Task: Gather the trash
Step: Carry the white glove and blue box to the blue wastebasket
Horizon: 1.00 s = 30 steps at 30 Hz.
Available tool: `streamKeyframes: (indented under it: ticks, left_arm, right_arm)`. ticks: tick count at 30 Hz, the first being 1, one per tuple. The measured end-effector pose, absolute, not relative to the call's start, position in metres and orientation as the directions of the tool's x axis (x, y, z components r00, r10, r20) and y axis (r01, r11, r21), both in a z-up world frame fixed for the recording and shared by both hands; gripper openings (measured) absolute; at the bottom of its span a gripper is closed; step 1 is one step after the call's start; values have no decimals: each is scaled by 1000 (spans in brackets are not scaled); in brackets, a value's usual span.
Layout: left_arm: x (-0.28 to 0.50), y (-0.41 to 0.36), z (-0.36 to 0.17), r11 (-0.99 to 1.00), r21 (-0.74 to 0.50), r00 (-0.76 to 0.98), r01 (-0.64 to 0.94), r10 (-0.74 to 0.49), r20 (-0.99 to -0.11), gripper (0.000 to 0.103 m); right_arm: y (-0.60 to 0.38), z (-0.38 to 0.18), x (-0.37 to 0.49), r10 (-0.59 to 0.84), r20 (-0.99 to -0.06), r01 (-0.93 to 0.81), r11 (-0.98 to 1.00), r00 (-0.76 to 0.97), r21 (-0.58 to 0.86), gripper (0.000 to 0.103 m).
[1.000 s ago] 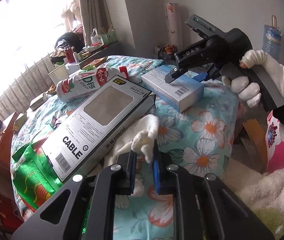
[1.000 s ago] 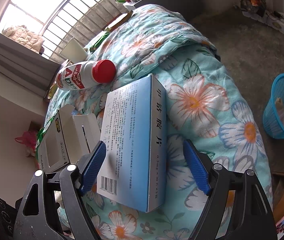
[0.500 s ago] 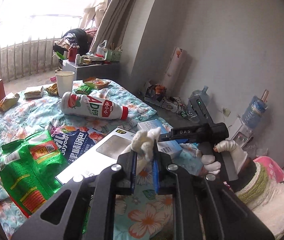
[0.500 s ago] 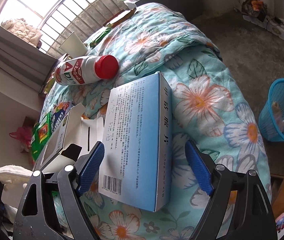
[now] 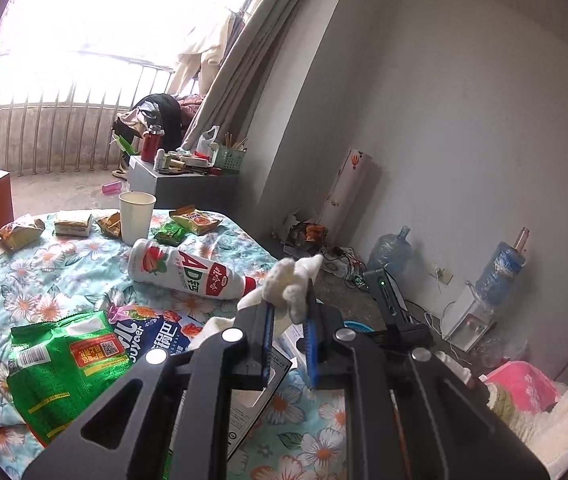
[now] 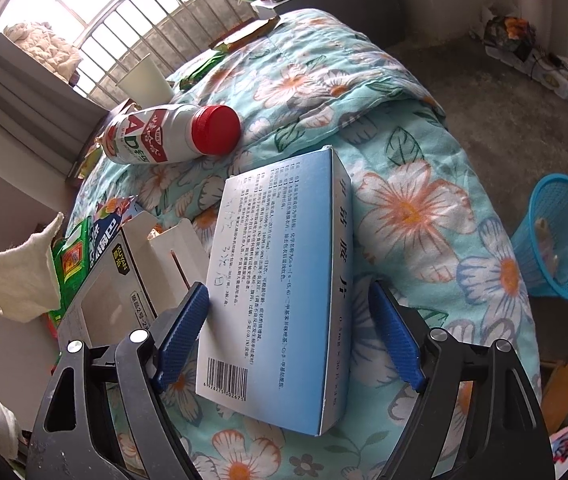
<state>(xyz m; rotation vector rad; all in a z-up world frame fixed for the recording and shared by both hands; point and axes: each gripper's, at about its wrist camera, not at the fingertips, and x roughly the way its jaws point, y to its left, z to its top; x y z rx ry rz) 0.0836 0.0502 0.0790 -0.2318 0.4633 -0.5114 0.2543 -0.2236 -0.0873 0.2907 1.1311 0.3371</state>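
My left gripper [image 5: 288, 312] is shut on a crumpled white tissue [image 5: 292, 280] and holds it up above the flowered bed cover [image 5: 55, 264]. The tissue also shows at the left edge of the right wrist view [image 6: 7, 272]. My right gripper [image 6: 290, 332] is open, its blue pads on either side of a blue-and-white medicine box [image 6: 279, 288] that lies on the bed. The left pad is close to the box, the right pad stands apart. A white AD milk bottle [image 5: 187, 272] with a red cap [image 6: 213, 130] lies on the bed beyond.
A blue mesh waste basket [image 6: 556, 240] stands on the floor right of the bed. A white cable box [image 6: 111, 292], a green snack bag [image 5: 63, 372], a blue packet [image 5: 151, 340], a paper cup [image 5: 136, 216] and small wrappers [image 5: 195, 220] lie on the bed.
My left gripper has lifted higher with the tissue, so the view now looks further over the bed. My right gripper has stayed open around the medicine box, edging slightly closer.
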Motion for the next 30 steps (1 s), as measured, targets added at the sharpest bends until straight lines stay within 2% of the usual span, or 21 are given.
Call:
streamKeyframes:
  ticks: [6,11,13,30]
  left_arm:
    - [86,48,80,853,-319,776,413,-513,-367,12]
    - [86,45,81,853,-311,775,419,-514,-368,12]
    - [87,43,82,852,-306,774,424,-516,-367,12]
    - [96,4,100,836,-256,751,485,-548,-368,12]
  right_arm:
    - [-214,-86,260,375,-848,-127,927,374,354,81]
    - [-212,-88,259,358,-847,-136,934,393,331,80]
    - [-217,-88,257,375,-836,-130,926,399,354,73]
    - [-296,-61,230,513,-684,-33,811,519,584,72]
